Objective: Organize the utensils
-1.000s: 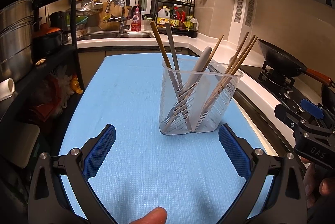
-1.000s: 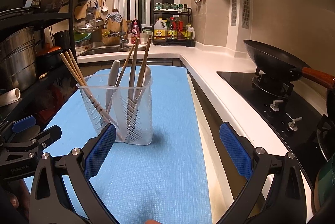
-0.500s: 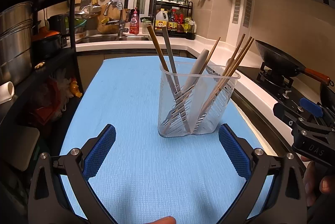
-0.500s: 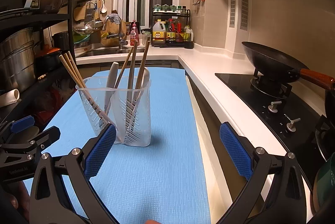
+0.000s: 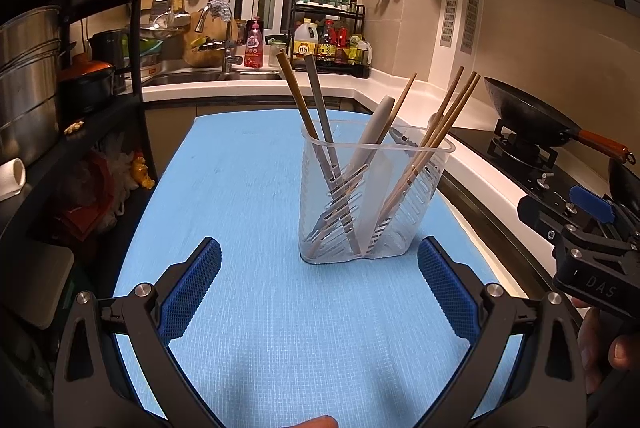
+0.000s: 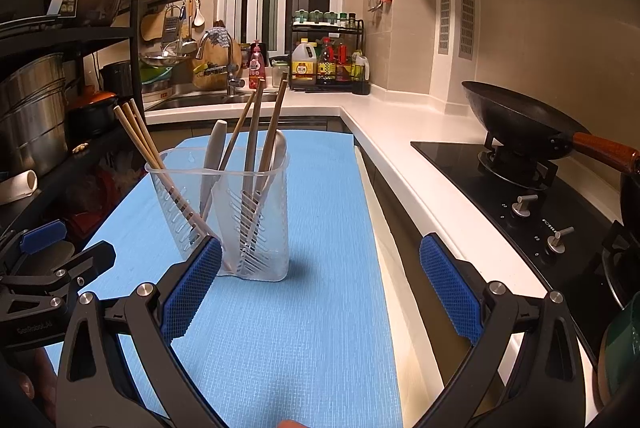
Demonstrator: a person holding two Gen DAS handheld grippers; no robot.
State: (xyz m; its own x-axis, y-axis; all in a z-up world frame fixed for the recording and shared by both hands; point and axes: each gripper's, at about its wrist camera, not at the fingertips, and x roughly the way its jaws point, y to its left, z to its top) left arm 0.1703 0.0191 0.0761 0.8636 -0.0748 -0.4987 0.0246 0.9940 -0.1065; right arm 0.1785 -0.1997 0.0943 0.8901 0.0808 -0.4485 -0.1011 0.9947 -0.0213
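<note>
A clear plastic utensil holder (image 5: 372,204) stands upright on the blue mat (image 5: 248,188). It holds wooden chopsticks (image 5: 448,116), a grey-handled utensil (image 5: 320,108) and a white spoon (image 5: 374,136). My left gripper (image 5: 318,286) is open and empty, just short of the holder. My right gripper (image 6: 320,288) is open and empty. The holder (image 6: 240,216) stands ahead of its left finger (image 6: 192,286). The chopsticks (image 6: 136,132) lean left in that view.
A black wok (image 6: 516,120) sits on the stove at the right. A white counter (image 6: 400,148) runs along the mat's right edge. A black rack with steel pots (image 5: 28,88) stands at the left. A sink and bottles (image 5: 256,48) are at the back.
Both grippers have drawn back slightly from the holder and stay open. The holder and the utensils in it have not moved.
</note>
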